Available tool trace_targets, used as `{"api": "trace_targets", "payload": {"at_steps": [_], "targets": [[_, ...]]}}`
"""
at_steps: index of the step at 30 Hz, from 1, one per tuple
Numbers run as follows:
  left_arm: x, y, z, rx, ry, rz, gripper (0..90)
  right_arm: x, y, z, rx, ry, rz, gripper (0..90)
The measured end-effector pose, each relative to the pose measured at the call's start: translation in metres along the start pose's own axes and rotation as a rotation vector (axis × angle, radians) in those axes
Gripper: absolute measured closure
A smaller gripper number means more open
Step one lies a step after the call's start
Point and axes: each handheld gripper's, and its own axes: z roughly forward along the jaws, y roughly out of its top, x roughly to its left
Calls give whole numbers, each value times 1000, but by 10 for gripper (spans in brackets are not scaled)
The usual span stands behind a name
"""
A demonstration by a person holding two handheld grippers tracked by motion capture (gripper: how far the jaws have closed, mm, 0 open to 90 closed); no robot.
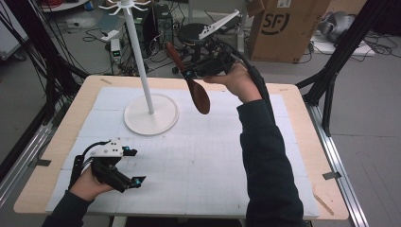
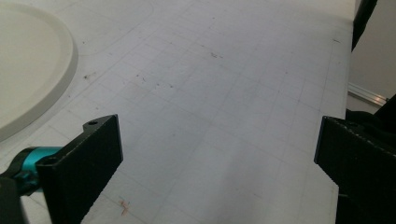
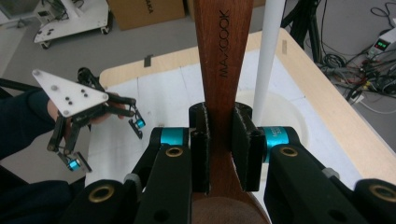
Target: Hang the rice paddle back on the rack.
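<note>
Closest to my lens, the right gripper has its black jaws clamped on the neck of a dark brown wooden spoon, its handle running up past the lens and its bowl below the pads. From above, I see that spoon held in the air over the far side of the table, bowl hanging down. I judge it stiff, light and smooth, so the narrow neck is the sure place to hold. Just beside it stands a white hook stand with a round base. My left gripper rests near the front left corner, jaws apart, nothing between them. No containers anywhere.
</note>
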Motion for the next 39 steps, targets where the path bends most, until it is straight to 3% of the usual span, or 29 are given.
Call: {"api": "trace_targets", "payload": {"at_steps": [24, 39], "targets": [[1, 1, -1, -17, -15, -8, 17, -21, 47, 0, -61, -8, -22, 786], [-2, 1, -2, -21, -25, -6, 17, -26, 71, 4, -54, -31, -22, 786]]}}
